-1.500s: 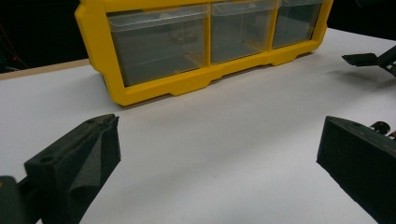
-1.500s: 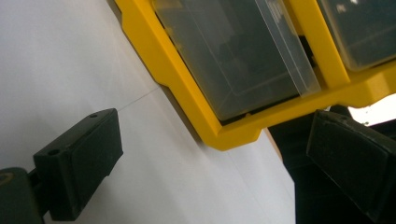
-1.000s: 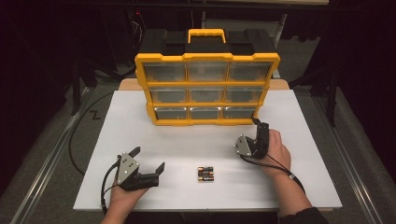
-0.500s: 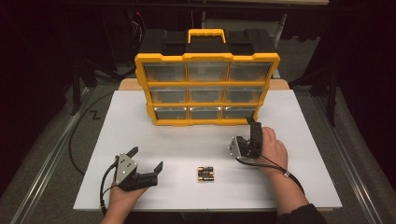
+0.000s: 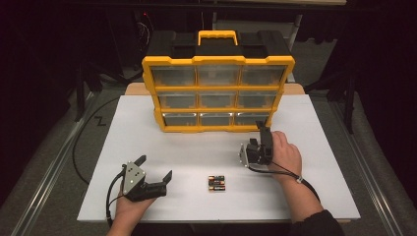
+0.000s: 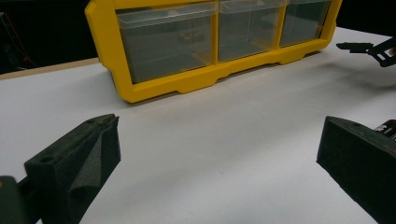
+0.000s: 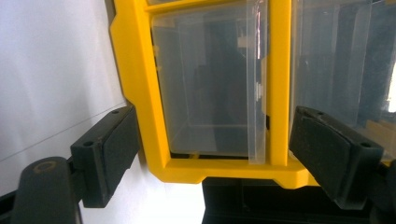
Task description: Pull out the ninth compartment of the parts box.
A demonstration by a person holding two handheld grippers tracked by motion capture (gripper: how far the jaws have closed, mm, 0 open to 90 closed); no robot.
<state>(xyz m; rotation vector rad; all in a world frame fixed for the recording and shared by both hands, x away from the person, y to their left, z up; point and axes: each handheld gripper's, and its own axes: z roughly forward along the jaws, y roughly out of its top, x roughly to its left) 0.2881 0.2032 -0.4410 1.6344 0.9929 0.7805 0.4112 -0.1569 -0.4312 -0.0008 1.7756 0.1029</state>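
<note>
right gripper view: right tool (image 7: 212,158), closing yet wide, faces a clear plastic drawer (image 7: 210,84) in yellow frame.

High view overlooks table; gripper views closely face the organizer (image 5: 218,93).

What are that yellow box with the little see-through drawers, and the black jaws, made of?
The organiser's frame looks like moulded yellow plastic: smooth, rounded edges, slight sheen. Its drawers seem clear hard plastic, since you see through them. The right gripper has matte black jaws with screw holes, probably plastic or rubbery pads.
</note>
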